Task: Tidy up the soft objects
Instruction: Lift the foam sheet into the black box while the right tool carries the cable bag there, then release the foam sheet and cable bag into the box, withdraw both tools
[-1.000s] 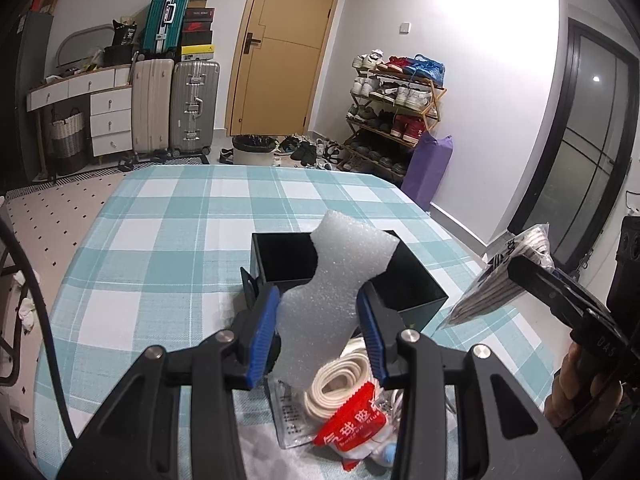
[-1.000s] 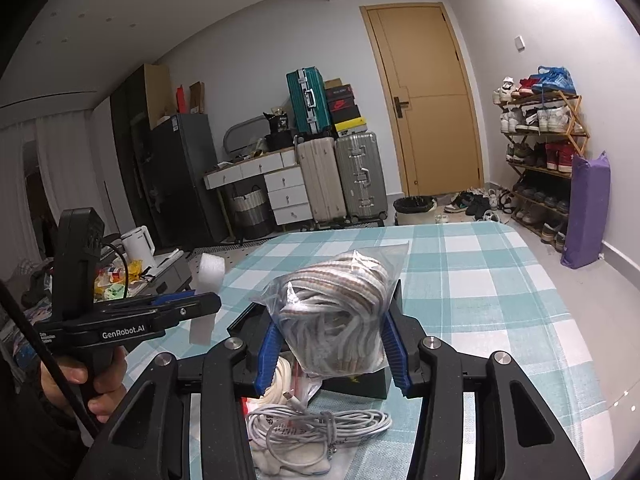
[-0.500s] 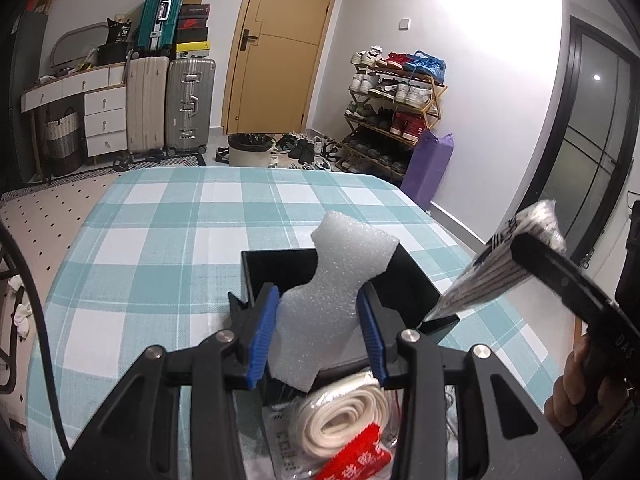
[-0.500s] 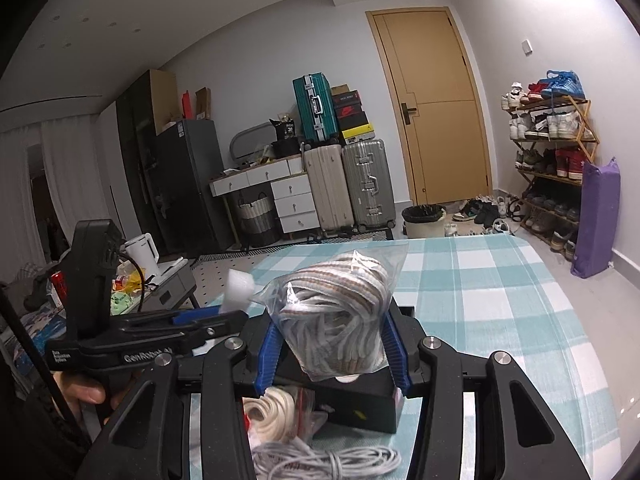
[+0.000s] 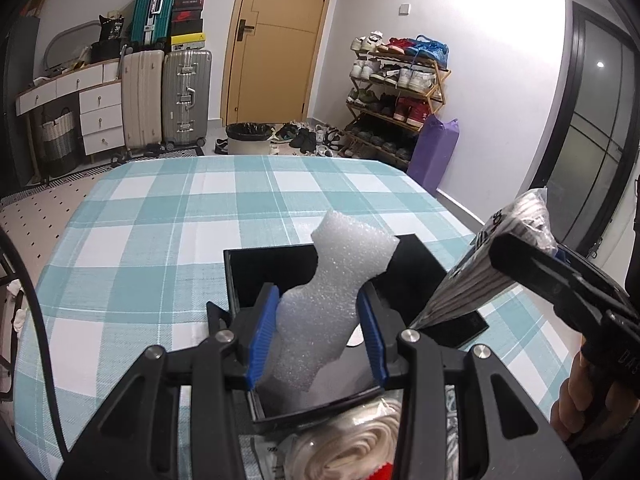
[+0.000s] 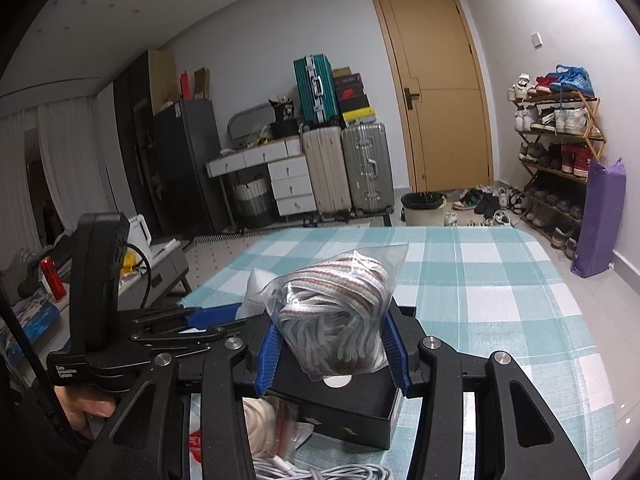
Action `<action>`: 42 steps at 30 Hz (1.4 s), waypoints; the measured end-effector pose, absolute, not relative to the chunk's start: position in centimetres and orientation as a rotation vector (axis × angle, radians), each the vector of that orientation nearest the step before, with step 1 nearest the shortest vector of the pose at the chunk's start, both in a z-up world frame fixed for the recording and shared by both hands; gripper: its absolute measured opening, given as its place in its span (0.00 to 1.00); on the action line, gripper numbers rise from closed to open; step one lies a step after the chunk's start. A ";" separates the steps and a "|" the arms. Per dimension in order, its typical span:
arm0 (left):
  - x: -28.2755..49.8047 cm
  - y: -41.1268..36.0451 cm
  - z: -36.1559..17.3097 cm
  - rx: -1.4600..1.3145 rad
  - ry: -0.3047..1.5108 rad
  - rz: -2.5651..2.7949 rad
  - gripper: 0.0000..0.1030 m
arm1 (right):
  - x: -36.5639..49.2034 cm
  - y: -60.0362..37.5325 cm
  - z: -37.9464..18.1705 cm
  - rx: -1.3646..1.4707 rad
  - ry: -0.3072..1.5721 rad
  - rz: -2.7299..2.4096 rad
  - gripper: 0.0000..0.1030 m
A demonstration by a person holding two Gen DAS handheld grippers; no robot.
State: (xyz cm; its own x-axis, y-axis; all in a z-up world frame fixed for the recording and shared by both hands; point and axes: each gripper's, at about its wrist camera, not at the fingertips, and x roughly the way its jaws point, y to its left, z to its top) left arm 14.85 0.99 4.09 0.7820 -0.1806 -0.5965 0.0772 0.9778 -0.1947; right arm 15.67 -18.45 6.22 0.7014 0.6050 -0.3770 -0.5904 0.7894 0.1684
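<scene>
My left gripper [image 5: 318, 330] is shut on a white foam piece [image 5: 332, 296] and holds it over the open black box [image 5: 264, 264] on the checked tablecloth. My right gripper [image 6: 334, 344] is shut on a clear bag of striped cord [image 6: 336, 312], held above the same black box [image 6: 352, 408]. The bag [image 5: 496, 264] and right gripper show at the right of the left wrist view. The left gripper and the foam [image 6: 256, 288] show at the left of the right wrist view.
A bagged roll of white strap [image 5: 352, 444] with a red label lies on the near side of the box. A coiled white cable [image 6: 328, 470] lies by it. The checked table [image 5: 160, 216] stretches beyond the box. Suitcases, door and shoe rack stand behind.
Both grippers have moved forward over the black box with their loads. The strap bag and cable have slid toward the bottom of the views.
</scene>
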 end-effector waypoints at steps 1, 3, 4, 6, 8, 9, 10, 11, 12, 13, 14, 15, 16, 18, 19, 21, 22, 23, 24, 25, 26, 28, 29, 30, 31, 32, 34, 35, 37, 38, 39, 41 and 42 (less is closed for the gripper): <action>15.1 1.1 3.8 -0.166 0.666 -0.138 0.38 | 15.9 -18.2 6.1 0.034 0.440 0.666 0.44; 15.4 1.1 3.5 -0.167 0.675 -0.135 0.38 | 16.4 -17.8 5.8 0.023 0.453 0.668 0.44; 15.6 1.1 3.4 -0.167 0.678 -0.134 0.38 | 16.8 -17.7 5.6 0.019 0.458 0.669 0.44; 15.8 1.1 3.1 -0.166 0.685 -0.134 0.38 | 17.3 -17.4 5.3 0.013 0.471 0.674 0.44; 16.0 1.2 2.8 -0.167 0.693 -0.134 0.38 | 17.6 -17.0 5.0 0.005 0.487 0.678 0.44; 16.0 1.2 2.7 -0.167 0.695 -0.134 0.38 | 17.9 -17.0 4.7 -0.001 0.495 0.677 0.44; 16.0 1.3 2.7 -0.167 0.694 -0.133 0.38 | 18.1 -16.8 4.5 -0.005 0.505 0.674 0.44; 16.0 1.3 2.6 -0.168 0.695 -0.134 0.38 | 18.2 -16.7 4.3 -0.010 0.512 0.673 0.44; 16.1 1.3 2.5 -0.168 0.694 -0.138 0.38 | 18.3 -16.6 4.1 -0.014 0.516 0.673 0.44; 16.1 1.4 2.5 -0.167 0.695 -0.140 0.38 | 18.5 -16.5 3.9 -0.013 0.524 0.677 0.44; 16.1 1.3 2.4 -0.165 0.697 -0.143 0.38 | 18.7 -16.4 3.7 -0.014 0.532 0.679 0.44; 16.2 1.3 2.3 -0.161 0.700 -0.144 0.38 | 19.0 -16.2 3.5 -0.018 0.543 0.678 0.44; 16.2 1.3 2.3 -0.158 0.701 -0.144 0.39 | 19.3 -16.0 3.3 -0.022 0.556 0.680 0.44; 16.2 1.2 2.3 -0.153 0.703 -0.144 0.39 | 19.6 -15.7 2.9 -0.029 0.571 0.680 0.44; 16.2 1.2 2.3 -0.151 0.703 -0.145 0.41 | 19.9 -15.4 2.7 -0.040 0.575 0.676 0.45; 16.2 1.0 2.3 -0.146 0.705 -0.163 0.46 | 20.0 -15.3 2.6 -0.061 0.567 0.657 0.53; 16.1 1.0 2.4 -0.150 0.702 -0.172 0.50 | 20.0 -15.3 2.6 -0.074 0.558 0.638 0.59; 16.0 1.0 2.5 -0.152 0.698 -0.177 0.52 | 19.9 -15.4 2.7 -0.080 0.543 0.624 0.63; 15.9 0.9 2.6 -0.152 0.693 -0.178 0.58 | 19.8 -15.6 2.9 -0.083 0.529 0.610 0.71; 15.8 0.8 2.6 -0.148 0.689 -0.174 0.65 | 19.6 -15.9 3.1 -0.082 0.515 0.599 0.75; 15.7 0.7 2.7 -0.143 0.690 -0.167 0.66 | 19.4 -16.2 3.3 -0.083 0.506 0.591 0.77; 15.5 0.6 2.8 -0.139 0.691 -0.176 0.74 | 19.1 -16.9 3.6 -0.087 0.491 0.577 0.86; 15.3 0.5 3.0 -0.137 0.686 -0.187 0.78 | 19.0 -17.2 3.7 -0.087 0.489 0.572 0.88; 15.1 0.4 3.1 -0.137 0.679 -0.189 0.84 | 18.8 -17.5 3.9 -0.086 0.485 0.565 0.90; 14.8 0.3 3.3 -0.133 0.672 -0.186 0.88 | 18.6 -17.9 4.1 -0.087 0.480 0.552 0.92; 14.5 0.2 3.5 -0.128 0.668 -0.172 0.91 | 18.5 -18.1 4.2 -0.090 0.478 0.546 0.93; 14.1 0.4 3.7 -0.130 0.659 -0.149 1.00 | 18.1 -18.7 4.3 -0.089 0.473 0.530 0.99; 13.7 0.5 3.8 -0.131 0.649 -0.140 1.00 | 17.9 -19.0 4.4 -0.086 0.471 0.528 1.00; 13.0 0.7 4.0 -0.120 0.641 -0.124 1.00 | 17.3 -19.5 4.5 -0.078 0.476 0.534 1.00; 12.8 0.8 4.1 -0.113 0.641 -0.115 1.00 | 17.0 -19.7 4.5 -0.075 0.483 0.536 1.00; 12.4 0.9 4.1 -0.107 0.640 -0.108 1.00 | 16.7 -20.0 4.5 -0.069 0.483 0.538 1.00; 11.7 1.1 4.2 -0.100 0.635 -0.097 1.00 | 16.1 -20.3 4.5 -0.057 0.489 0.545 1.00; 11.3 1.3 4.3 -0.098 0.634 -0.087 1.00 | 15.8 -20.5 4.4 -0.051 0.492 0.553 1.00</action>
State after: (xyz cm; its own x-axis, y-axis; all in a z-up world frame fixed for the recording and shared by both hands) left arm 11.34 1.27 4.31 0.8024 -0.1114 -0.5863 0.0514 0.9917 -0.1180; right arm 15.79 -20.49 4.44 0.7384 0.4918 -0.4614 -0.5159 0.8526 0.0830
